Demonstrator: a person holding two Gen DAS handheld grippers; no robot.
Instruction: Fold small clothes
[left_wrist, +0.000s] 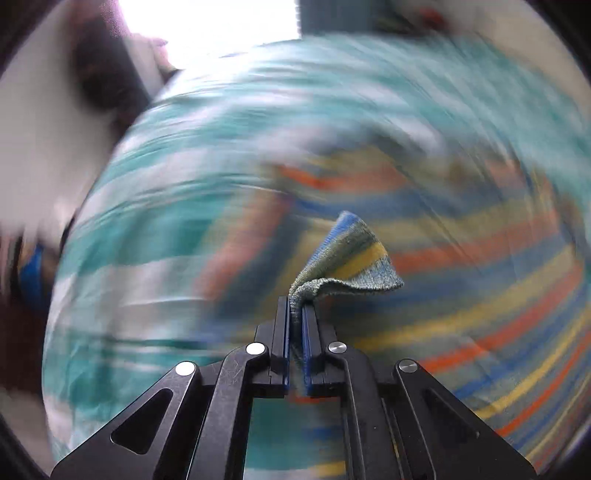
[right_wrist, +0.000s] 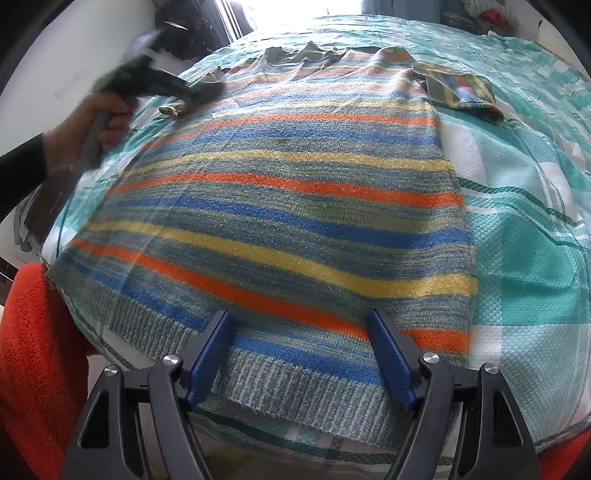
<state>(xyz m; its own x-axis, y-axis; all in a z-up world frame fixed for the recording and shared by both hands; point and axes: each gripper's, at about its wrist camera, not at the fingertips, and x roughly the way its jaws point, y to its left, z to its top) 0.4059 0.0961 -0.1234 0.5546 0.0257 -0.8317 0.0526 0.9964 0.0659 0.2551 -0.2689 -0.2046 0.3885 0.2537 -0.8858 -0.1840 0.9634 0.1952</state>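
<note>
A knitted sweater (right_wrist: 288, 192) with blue, yellow, orange and grey-green stripes lies flat, its ribbed hem nearest the right wrist camera. My right gripper (right_wrist: 299, 317) stands open just above the hem, and its blue pads (right_wrist: 388, 350) do not pinch the knit. One sleeve (right_wrist: 461, 92) lies folded at the far right. In the left wrist view my left gripper (left_wrist: 295, 308) is shut on the other sleeve's cuff (left_wrist: 351, 258), which fans out beyond the fingertips over the blurred sweater (left_wrist: 480, 258). From the right wrist view that left gripper (right_wrist: 177, 96) is a blur at the far left, held by a hand (right_wrist: 99, 122).
A teal and white checked cloth (right_wrist: 535, 240) covers the surface under the sweater and shows widely on the right. Orange-red fleece (right_wrist: 29, 350) lies at the near left edge. A bright window (right_wrist: 295, 7) and dark clutter (right_wrist: 184, 33) sit at the back.
</note>
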